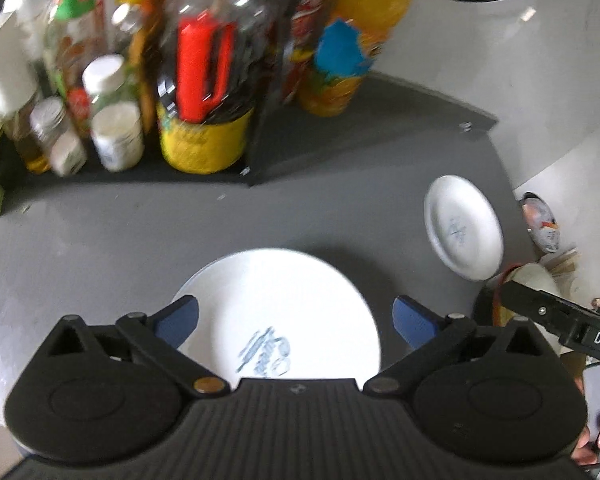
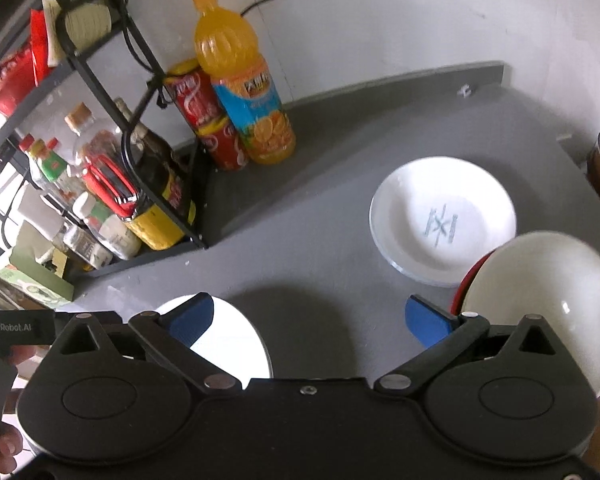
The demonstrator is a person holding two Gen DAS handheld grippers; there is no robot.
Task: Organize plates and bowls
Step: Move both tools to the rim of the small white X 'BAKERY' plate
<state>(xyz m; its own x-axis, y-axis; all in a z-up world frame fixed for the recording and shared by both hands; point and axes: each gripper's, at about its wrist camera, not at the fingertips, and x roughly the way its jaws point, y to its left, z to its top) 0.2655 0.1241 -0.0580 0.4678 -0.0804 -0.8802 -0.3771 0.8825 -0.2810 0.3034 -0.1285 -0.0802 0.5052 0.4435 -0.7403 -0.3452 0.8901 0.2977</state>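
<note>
Plates first, from the left wrist view: a large white plate (image 1: 278, 312) lies flat on the grey counter (image 1: 100, 232) directly beneath the left gripper (image 1: 296, 320), whose blue-padded fingers (image 1: 178, 320) are spread wide and hold nothing. The plate's printed mark faces up; a second rim seems to show under its left edge, so it may top a stack, though blur leaves that unsure. A smaller white plate (image 1: 464, 228) sits near the counter's right edge, also face up. Being round, neither has a long axis; each only faces upward. Behind stands a rack of condiment bottles (image 1: 204, 92) and an orange juice bottle (image 1: 352, 48).

From the right wrist view, the right gripper (image 2: 310, 320) hovers with fingers (image 2: 190, 318) spread apart and empty above bare counter. The large plate (image 2: 236, 344) lies below its left finger. Ahead to the right lies a stack of shallow white plates (image 2: 444, 216), and touching or overlapping its near edge is a white bowl (image 2: 540, 304) nested in a red one (image 2: 466, 280), opening upward and tilted toward the camera.

My guess at the risk: the bowls sit close to the counter's edge and against the plate stack, so a careless reach could nudge them off or clink them together. A pinch on one thin rim could also let a plate slip.
</note>
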